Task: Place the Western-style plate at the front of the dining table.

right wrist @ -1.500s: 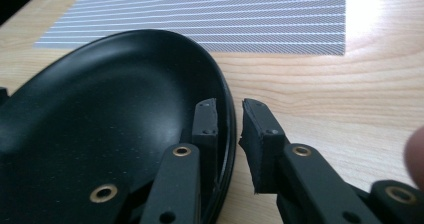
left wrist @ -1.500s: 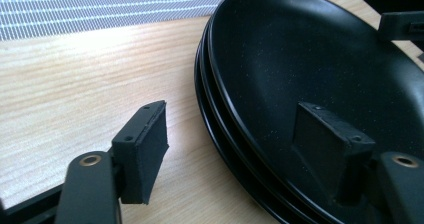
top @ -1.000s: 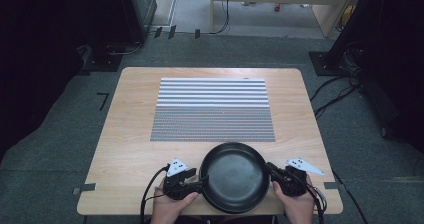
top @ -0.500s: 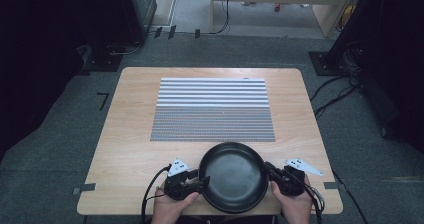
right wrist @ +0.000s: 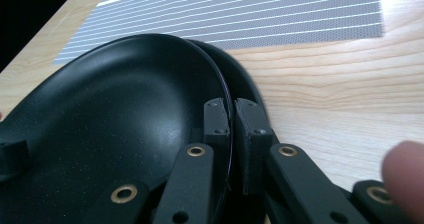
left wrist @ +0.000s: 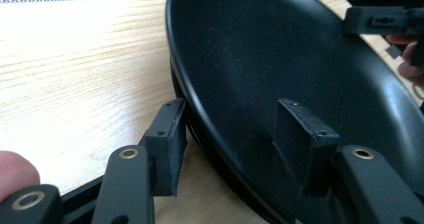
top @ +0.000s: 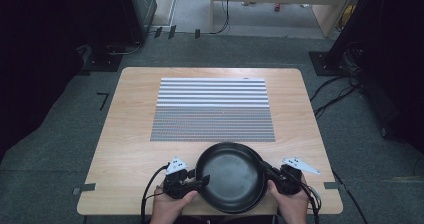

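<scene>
A black plate (top: 232,176) sits at the near edge of the wooden bench (top: 125,144), midway between left and right, just near of a striped grey mat (top: 212,109) that covers the middle of the bench. In the right gripper view a second dark rim shows just under the plate's rim (right wrist: 150,39), so there may be two stacked plates; whether they are separate the pictures do not settle.

The right gripper (top: 280,176) is at the plate's right edge, held in the person's right hand (top: 292,206). Its jaws are pressed narrow on the rim, one pad (right wrist: 216,121) inside the plate and the other outside, with the thin rim pinched between them.

The left gripper (top: 192,183) is at the plate's left edge, in the left hand (top: 167,209). Its jaws straddle the rim, one pad (left wrist: 170,146) outside over the bench and the other (left wrist: 302,139) lying on the inner surface. They have just been closing, and the outer pad stands right at the rim; whether it presses cannot be told.

In the left gripper view the plate's left side appears raised off the bench.
</scene>
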Tool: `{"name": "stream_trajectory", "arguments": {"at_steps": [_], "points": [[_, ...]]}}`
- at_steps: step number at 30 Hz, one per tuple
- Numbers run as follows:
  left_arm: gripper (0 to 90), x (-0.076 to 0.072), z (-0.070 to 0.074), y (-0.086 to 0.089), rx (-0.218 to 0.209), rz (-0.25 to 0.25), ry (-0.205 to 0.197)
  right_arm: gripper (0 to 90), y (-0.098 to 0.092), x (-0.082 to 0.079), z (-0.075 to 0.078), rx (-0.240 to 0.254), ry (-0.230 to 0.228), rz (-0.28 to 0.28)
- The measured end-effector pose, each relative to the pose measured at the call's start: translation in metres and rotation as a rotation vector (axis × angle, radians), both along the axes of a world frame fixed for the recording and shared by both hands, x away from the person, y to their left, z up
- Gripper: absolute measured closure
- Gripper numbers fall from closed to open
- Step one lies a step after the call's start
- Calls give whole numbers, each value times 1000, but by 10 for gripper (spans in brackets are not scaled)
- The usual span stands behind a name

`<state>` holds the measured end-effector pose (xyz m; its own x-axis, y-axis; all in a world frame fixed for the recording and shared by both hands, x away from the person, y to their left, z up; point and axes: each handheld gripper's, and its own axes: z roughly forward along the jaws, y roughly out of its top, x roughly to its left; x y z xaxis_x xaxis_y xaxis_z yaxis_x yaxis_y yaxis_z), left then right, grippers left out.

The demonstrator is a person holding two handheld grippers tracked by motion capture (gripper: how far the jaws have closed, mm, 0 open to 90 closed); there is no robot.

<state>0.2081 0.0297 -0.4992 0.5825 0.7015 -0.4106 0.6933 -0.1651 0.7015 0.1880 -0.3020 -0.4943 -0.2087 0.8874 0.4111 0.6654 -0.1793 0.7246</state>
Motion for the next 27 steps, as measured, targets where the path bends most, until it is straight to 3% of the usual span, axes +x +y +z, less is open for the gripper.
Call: {"name": "stream_trajectory", "arguments": {"at_steps": [10,17,21,27], "points": [[510,0,3,5,-10,0,1,846,8,1,-1,2,-3,34],[628,1,9,22,-25,46,-15,837,9,1,-3,12,-8,45],[645,0,9,24,-31,35,-9,818,10,1,-5,14,-5,48],[659,-2,11,22,-3,28,-27,803,12,0,-6,19,12,36]]}}
